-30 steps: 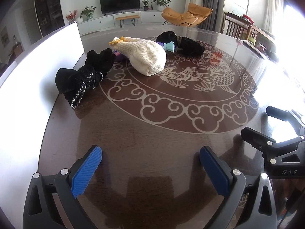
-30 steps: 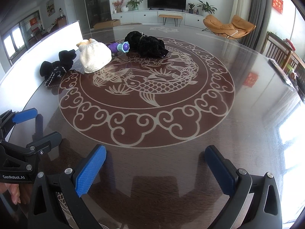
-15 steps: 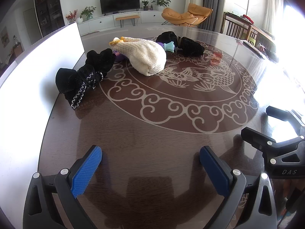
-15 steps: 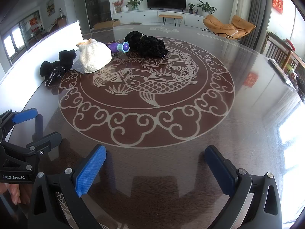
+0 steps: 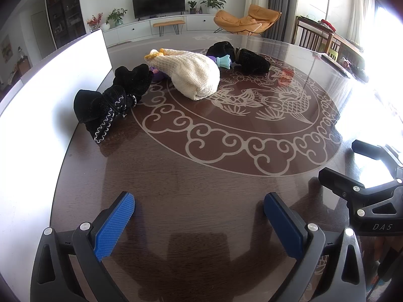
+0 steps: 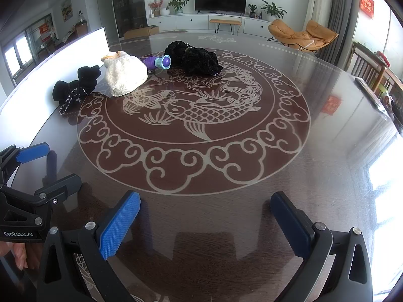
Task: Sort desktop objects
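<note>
Four soft things are strung out in a loose row toward the table's (image 6: 314,176) far left edge. A cream knitted pouch (image 5: 194,76) is parked in the middle of the row, on the rim of the carved fish medallion (image 6: 194,115). A black fabric bundle with white zigzag stitching (image 5: 108,103) is laid just left of it, right against the white board (image 5: 50,88) stood along the left edge. A purple and teal toy (image 6: 160,62) is tucked behind the pouch, touching it, and a second black fuzzy bundle (image 6: 199,59) is set beside the toy on its right, further from the board.

Nearer the front edge, both tongs are held low over bare wood, well apart from the row. The left gripper (image 5: 199,211) is spread wide with nothing gripped. The right gripper (image 6: 205,214) is likewise released, nothing between its blue pads (image 6: 118,226).
</note>
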Demonstrator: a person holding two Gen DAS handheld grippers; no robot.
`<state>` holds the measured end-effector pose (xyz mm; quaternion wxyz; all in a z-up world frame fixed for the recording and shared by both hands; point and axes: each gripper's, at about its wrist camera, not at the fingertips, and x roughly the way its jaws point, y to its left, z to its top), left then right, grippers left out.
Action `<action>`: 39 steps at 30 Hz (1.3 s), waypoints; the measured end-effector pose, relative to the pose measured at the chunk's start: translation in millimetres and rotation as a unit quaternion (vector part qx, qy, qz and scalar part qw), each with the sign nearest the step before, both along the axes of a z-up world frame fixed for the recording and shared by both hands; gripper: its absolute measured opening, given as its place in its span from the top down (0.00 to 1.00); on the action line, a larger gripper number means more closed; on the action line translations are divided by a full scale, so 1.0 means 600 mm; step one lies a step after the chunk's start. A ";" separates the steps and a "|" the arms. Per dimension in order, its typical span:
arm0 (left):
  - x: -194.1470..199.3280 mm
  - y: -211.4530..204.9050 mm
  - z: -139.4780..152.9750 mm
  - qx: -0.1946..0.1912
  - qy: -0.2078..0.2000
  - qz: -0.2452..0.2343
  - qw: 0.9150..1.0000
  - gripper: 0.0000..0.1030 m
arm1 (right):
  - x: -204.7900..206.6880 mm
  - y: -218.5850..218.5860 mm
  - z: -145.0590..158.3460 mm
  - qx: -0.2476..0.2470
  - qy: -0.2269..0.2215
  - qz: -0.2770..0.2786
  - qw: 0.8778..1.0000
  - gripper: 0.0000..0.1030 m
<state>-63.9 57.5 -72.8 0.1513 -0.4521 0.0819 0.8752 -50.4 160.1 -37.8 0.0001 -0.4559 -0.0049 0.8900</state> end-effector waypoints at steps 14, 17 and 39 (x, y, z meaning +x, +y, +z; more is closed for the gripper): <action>0.000 0.000 0.000 0.000 0.000 0.000 1.000 0.00 | 0.000 0.000 0.000 0.000 0.000 0.000 1.000 0.00; 0.000 0.000 0.000 0.000 0.000 0.000 1.000 0.00 | 0.000 0.000 0.000 0.000 0.000 0.000 1.000 0.00; -0.211 -0.014 0.051 -0.092 0.047 0.003 0.995 0.00 | 0.000 -0.001 0.000 0.000 0.000 0.000 1.000 0.00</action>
